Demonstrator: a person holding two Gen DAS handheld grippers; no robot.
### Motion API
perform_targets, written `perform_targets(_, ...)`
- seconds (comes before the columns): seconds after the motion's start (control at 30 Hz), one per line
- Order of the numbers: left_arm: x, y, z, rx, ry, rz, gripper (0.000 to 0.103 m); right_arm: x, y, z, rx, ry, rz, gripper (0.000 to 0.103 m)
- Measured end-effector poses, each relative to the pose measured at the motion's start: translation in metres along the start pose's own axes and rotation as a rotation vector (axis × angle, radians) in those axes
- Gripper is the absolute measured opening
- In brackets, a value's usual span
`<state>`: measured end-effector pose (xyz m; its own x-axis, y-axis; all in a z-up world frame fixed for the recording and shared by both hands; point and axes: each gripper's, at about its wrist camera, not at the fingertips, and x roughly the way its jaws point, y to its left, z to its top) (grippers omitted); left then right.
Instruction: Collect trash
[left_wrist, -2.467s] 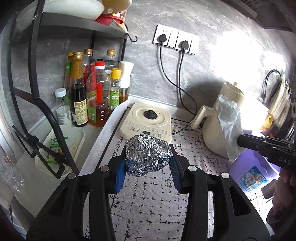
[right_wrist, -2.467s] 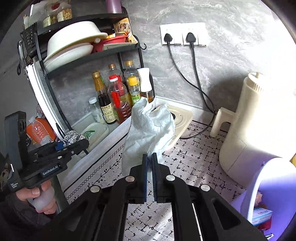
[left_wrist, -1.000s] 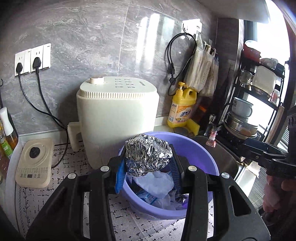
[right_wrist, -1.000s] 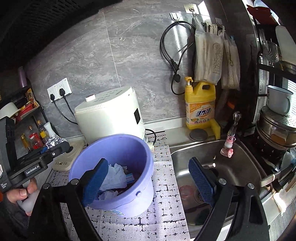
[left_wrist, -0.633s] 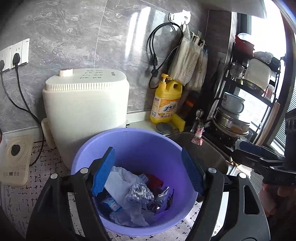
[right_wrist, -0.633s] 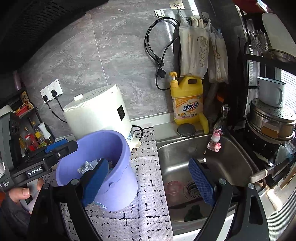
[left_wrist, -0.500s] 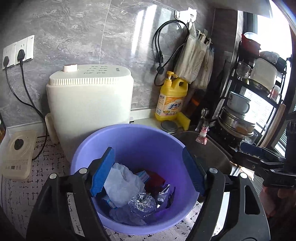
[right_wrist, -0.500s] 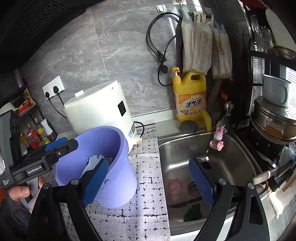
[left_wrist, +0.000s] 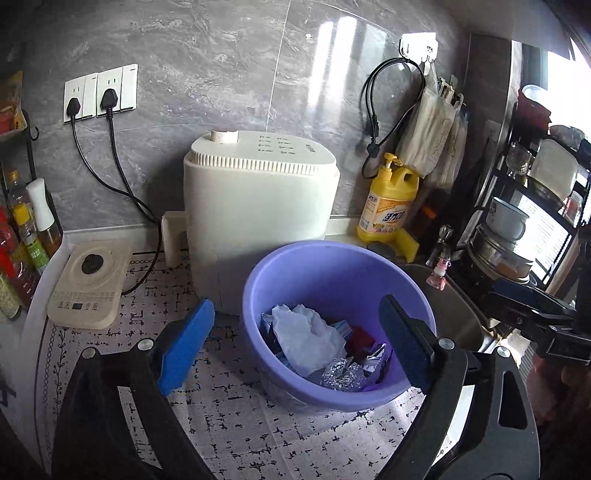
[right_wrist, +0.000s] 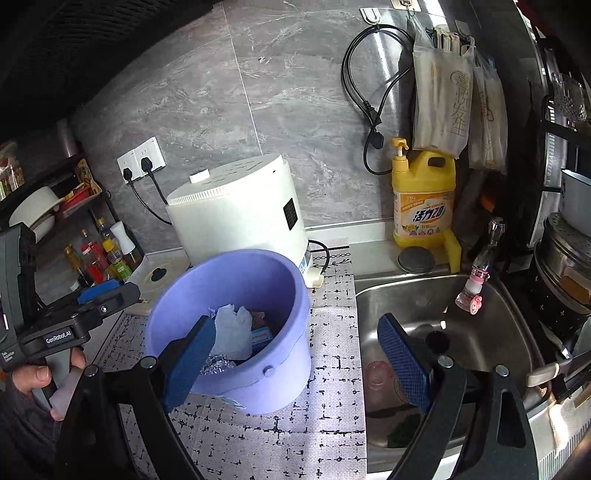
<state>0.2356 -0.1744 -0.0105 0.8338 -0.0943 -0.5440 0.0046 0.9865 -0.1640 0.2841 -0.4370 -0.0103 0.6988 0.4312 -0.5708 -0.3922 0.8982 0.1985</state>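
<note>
1. Trash sits inside the purple bucket (left_wrist: 334, 264) on the bench: a foil ball (left_wrist: 341, 374) beside white crumpled paper (left_wrist: 304, 334).
2. Left tongs (left_wrist: 295, 345) are wide apart and hold nothing.
3. Right tongs (right_wrist: 295, 360) are wide apart too, between the bucket and the sink (right_wrist: 476, 325).

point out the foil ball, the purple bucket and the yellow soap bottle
foil ball (left_wrist: 341, 376), left wrist view, crumpled top.
purple bucket (right_wrist: 258, 384), right wrist view, outer front wall.
yellow soap bottle (right_wrist: 423, 206), right wrist view, front label.
</note>
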Motion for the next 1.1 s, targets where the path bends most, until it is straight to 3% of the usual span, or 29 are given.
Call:
perform_targets(0.2,-0.034,0.038,0.018,0.022,-0.012,-0.012,0.093,-0.019,0.034,0.013,0.002,-0.026,-0.036,0.095)
perform_targets(0.47,-0.095,0.077,0.024,0.034,-0.05,-0.019,0.097,-0.048,0.092,0.021,0.012,-0.072,-0.06,0.095)
perform_targets(1.1,-0.211,0.138,-0.012,0.037,-0.135,-0.033,0.097,-0.101,0.216,-0.019,-0.008,-0.103,-0.077,0.095)
